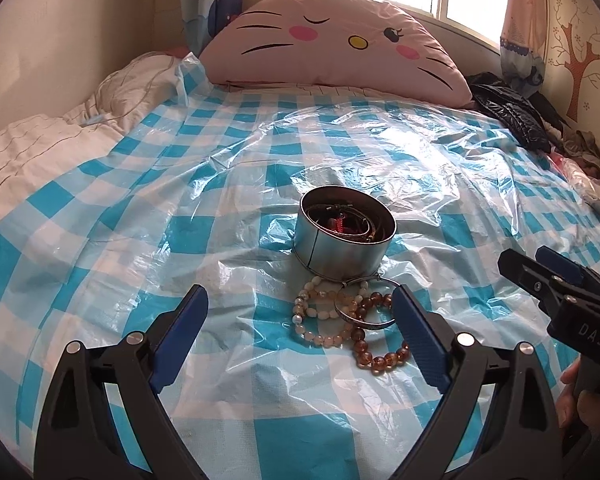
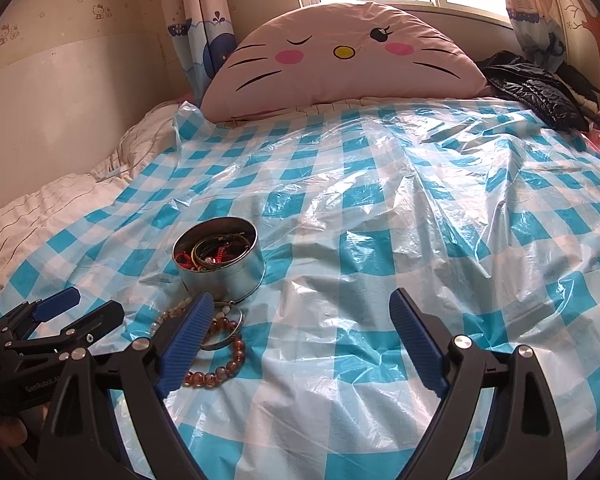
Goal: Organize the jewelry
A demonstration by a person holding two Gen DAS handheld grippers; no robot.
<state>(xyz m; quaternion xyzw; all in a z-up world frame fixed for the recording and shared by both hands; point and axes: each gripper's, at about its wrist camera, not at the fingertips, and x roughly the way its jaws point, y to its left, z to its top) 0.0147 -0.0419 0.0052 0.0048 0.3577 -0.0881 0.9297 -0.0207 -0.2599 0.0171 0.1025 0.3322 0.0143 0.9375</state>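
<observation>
While bracelets (image 1: 350,322) lie beside a tin (image 1: 342,236), the left gripper (image 1: 300,312) and right gripper (image 2: 302,316) hover, fingers spread and empty.

one round metal tin (image 1: 342,236) stands on the checked plastic sheet (image 1: 140,208), one sheet in all. just near of the tin lie three loose pieces: one pale beaded bracelet (image 1: 320,312) on the left, one amber beaded bracelet (image 1: 380,344) on the right, and one metal bangle (image 1: 366,312) across them. inside the tin the tangle cannot be counted exactly; at least one red piece and a few dark rings show. two grippers are in view, the left gripper (image 1: 300,304) and the right gripper (image 2: 302,312), each with two blue-padded fingers. far off, one cat-face cushion (image 1: 332,44) and one black jacket (image 1: 508,112).
</observation>
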